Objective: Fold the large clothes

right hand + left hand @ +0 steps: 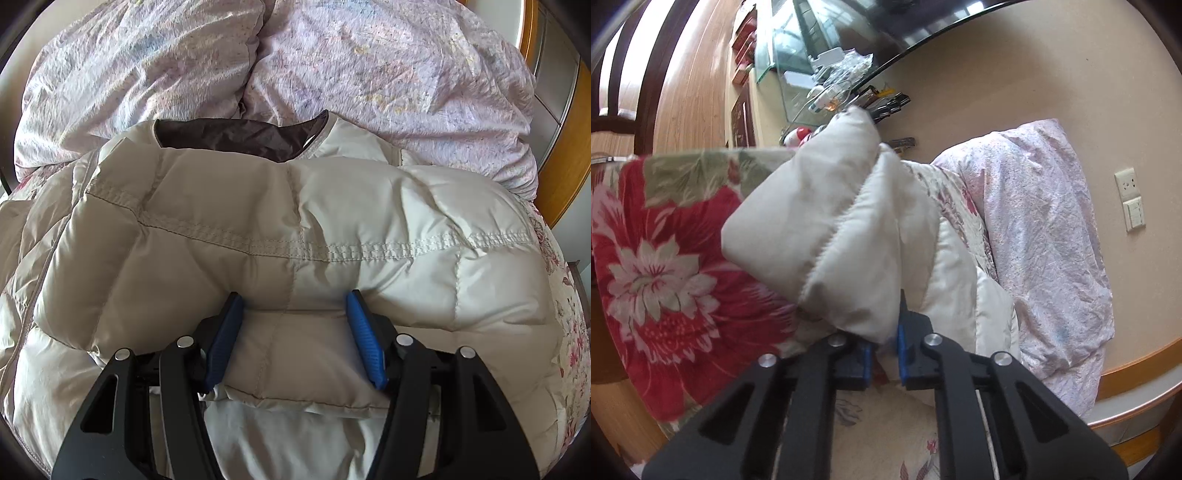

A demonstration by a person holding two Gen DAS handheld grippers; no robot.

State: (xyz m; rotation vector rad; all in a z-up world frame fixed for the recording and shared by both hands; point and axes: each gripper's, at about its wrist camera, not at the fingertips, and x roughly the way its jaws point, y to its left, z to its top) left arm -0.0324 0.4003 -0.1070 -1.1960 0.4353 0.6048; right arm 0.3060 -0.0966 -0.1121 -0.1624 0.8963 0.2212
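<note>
My left tongs [882,350] are shut tight on a puffy fold of the big cream quilted puffer jacket [827,229], and the pinched part is lifted up in front of me, above the red flowered bedspread [668,258]. My right tongs [295,332] are about half way open, with a thick folded sleeve or edge of the same jacket [295,229] sitting between the blue ribbed pads [364,332]. The pads look to be touching its sides, but I cannot tell if they really squeeze it. The jacket lies spread on the bed, with its dark brown lining [240,138] showing at the neck on the far side, just by the crumpled pale pink duvet [332,66] piled at the far end. I think I am in the middle of a fold, bringing one side of the jacket over onto its body. Next I would carry the lifted part across, lay it down flat and even, then let go. It is puffy and slippery, so it may spring back open. I see no brand, label or words that I can read on anything. On the wall at the right there is a white socket plate [1128,199], and it has no writing that I can make out.
</note>
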